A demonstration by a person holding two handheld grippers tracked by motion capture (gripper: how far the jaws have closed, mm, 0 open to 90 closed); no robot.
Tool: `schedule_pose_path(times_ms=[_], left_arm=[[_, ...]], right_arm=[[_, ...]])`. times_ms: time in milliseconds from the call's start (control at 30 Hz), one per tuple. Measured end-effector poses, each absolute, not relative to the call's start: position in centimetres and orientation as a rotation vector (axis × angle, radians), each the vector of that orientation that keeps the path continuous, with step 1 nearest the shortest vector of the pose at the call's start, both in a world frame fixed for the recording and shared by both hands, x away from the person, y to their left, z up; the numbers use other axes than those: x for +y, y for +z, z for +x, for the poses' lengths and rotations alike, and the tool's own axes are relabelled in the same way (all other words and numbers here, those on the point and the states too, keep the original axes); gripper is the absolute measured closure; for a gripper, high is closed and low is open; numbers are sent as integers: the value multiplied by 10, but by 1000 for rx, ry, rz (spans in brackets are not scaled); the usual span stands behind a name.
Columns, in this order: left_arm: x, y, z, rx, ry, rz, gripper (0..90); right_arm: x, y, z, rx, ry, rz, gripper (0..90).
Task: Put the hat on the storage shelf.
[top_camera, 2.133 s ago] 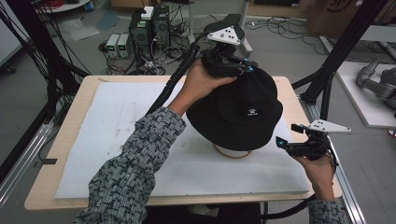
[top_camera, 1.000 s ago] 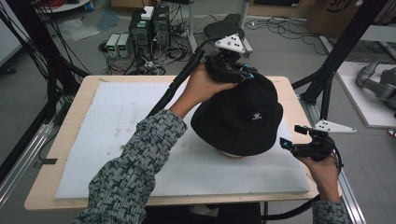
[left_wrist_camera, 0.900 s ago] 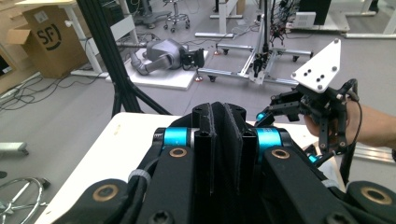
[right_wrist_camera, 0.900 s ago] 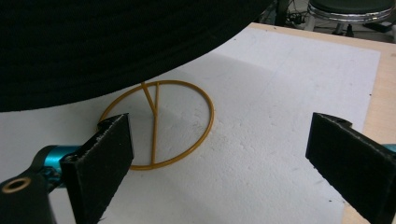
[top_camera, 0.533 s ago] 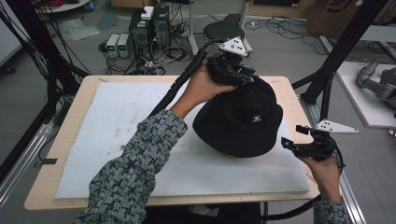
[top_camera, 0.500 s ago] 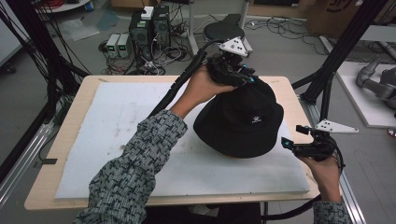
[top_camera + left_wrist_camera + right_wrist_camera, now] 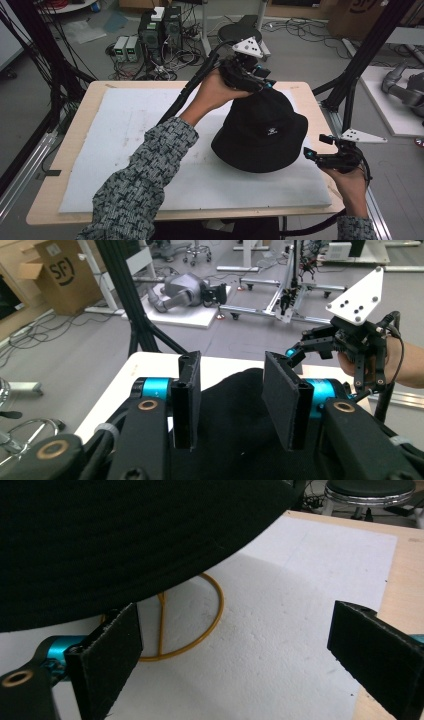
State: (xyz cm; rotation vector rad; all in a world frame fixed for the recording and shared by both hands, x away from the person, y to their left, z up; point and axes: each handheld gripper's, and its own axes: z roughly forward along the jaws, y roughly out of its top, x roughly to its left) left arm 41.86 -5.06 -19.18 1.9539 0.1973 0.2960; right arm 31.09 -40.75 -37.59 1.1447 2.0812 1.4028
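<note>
White mat [image 7: 300, 605]: wire stand [image 7: 200, 625] under black hat [image 7: 125, 535], right gripper view.

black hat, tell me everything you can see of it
The black hat is a soft fabric bucket hat with a small white logo on the crown and a stitched brim. It sits on a gold wire stand over the white foam mat. The left gripper, jaws just opened, hovers at its far edge.
</note>
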Motion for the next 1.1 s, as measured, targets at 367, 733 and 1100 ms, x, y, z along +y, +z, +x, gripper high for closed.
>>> schedule_pose_path(times_ms=[367,733,1100], left_arm=[[-20,-170,415,248,344,1917,481],[26,-146,407,299,425,1896,438],[88,-142,403,409,487,1836,429]], right_arm=[[-409,-374,310,2103,1404,1143,74],[-408,-372,310,2108,1406,1125,74],[-405,-371,310,2120,1405,1123,74]])
